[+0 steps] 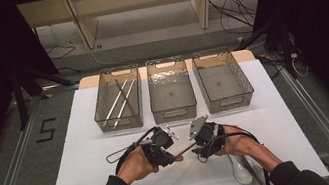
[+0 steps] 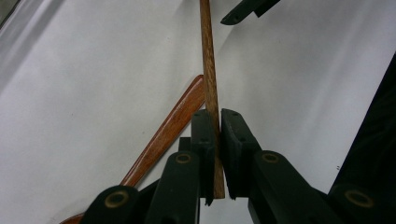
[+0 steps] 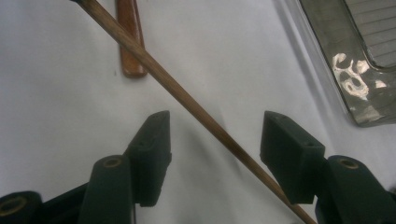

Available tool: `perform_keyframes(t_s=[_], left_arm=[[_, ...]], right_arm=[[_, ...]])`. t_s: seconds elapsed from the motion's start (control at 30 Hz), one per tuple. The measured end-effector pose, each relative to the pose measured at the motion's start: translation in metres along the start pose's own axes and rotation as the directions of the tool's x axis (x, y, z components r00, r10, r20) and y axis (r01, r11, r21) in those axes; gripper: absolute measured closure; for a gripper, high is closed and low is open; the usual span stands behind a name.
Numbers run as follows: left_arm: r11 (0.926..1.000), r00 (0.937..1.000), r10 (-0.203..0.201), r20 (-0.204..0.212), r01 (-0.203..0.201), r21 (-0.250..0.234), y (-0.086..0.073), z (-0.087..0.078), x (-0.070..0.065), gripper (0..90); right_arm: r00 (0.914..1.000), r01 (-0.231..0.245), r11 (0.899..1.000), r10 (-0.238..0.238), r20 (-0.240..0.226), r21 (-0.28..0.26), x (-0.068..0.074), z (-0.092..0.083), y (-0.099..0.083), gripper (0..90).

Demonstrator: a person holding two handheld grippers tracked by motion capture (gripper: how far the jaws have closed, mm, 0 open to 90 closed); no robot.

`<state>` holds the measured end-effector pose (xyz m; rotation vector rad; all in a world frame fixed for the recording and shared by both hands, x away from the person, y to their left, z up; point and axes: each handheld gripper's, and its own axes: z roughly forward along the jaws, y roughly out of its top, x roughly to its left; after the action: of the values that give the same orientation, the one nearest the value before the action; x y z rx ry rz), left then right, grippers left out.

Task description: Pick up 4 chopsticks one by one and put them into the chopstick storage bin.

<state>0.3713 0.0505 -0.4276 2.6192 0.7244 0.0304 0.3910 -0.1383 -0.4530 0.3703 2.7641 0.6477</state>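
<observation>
Two hand-held grippers are meeting over a thin brown wooden stick (image 2: 209,70) near the front of the white counter (image 1: 86,151).

The left gripper (image 2: 217,135) is pinching the stick's end tightly between its fingers, while the right gripper (image 3: 215,135) is holding its fingers spread on either side of the stick, not pressing it. Both forearms are reaching in low. A reddish-brown flat wooden handle (image 2: 163,135) is lying beneath, its far end cut off. The left clear plastic bin (image 1: 118,100) is holding pale chopsticks (image 1: 118,102); the middle bin (image 1: 171,91) and right bin (image 1: 223,80) are looking empty.
</observation>
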Motion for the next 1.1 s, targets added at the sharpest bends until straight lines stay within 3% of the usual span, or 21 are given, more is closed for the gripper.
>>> perform_keyframes(t_s=[0.27,0.43,0.5,0.67,0.7,0.8,0.97,1.0,1.03,1.1], left_arm=[[1.0000,1.0000,0.002,0.004,-0.002,-0.004,0.000,-0.001,0.000,83.5],[1.0000,1.0000,0.004,0.007,-0.004,-0.006,0.001,-0.002,-0.001,83.3],[1.0000,1.0000,0.006,0.007,-0.006,-0.007,0.001,-0.002,0.000,83.3],[0.9999,1.0000,0.003,0.009,-0.003,-0.010,0.001,-0.003,0.002,83.3],[0.9999,1.0000,-0.001,0.009,0.001,-0.014,0.001,-0.003,0.002,83.2],[0.9999,0.9999,0.004,0.009,-0.004,-0.014,0.000,-0.004,0.004,83.0],[0.9999,1.0000,-0.006,0.007,0.006,-0.014,-0.001,-0.006,0.009,82.3],[0.9998,1.0000,-0.007,0.000,0.007,-0.019,-0.001,-0.007,0.010,82.0],[0.9997,0.9999,-0.010,-0.006,0.010,-0.023,-0.001,-0.008,0.011,81.7],[0.9995,0.9998,-0.014,-0.014,0.013,-0.030,0.000,-0.010,0.014,81.0]], right_arm=[[0.9967,0.074,0.997,-0.074,0.033,0.014,0.001,0.006,0.000,53.5],[0.9943,0.097,0.995,-0.097,0.043,0.004,0.002,0.005,-0.001,64.1],[0.9912,0.123,0.992,-0.123,0.049,0.001,0.003,0.004,-0.001,66.8],[0.9744,0.210,0.978,-0.210,0.081,0.010,0.008,0.003,-0.001,72.1],[0.9650,0.249,0.968,-0.249,0.082,0.014,0.008,0.003,-0.001,72.9],[0.9457,0.306,0.952,-0.306,0.109,0.015,0.010,0.004,-0.001,75.5],[0.8845,0.444,0.896,-0.444,0.144,0.035,0.016,0.005,0.000,80.2],[0.8827,0.444,0.895,-0.443,0.156,0.030,0.018,0.005,0.000,81.2],[0.8635,0.478,0.878,-0.478,0.161,0.044,0.018,0.005,0.000,82.2],[0.8459,0.506,0.861,-0.507,0.167,0.049,0.020,0.005,0.001,83.7]])
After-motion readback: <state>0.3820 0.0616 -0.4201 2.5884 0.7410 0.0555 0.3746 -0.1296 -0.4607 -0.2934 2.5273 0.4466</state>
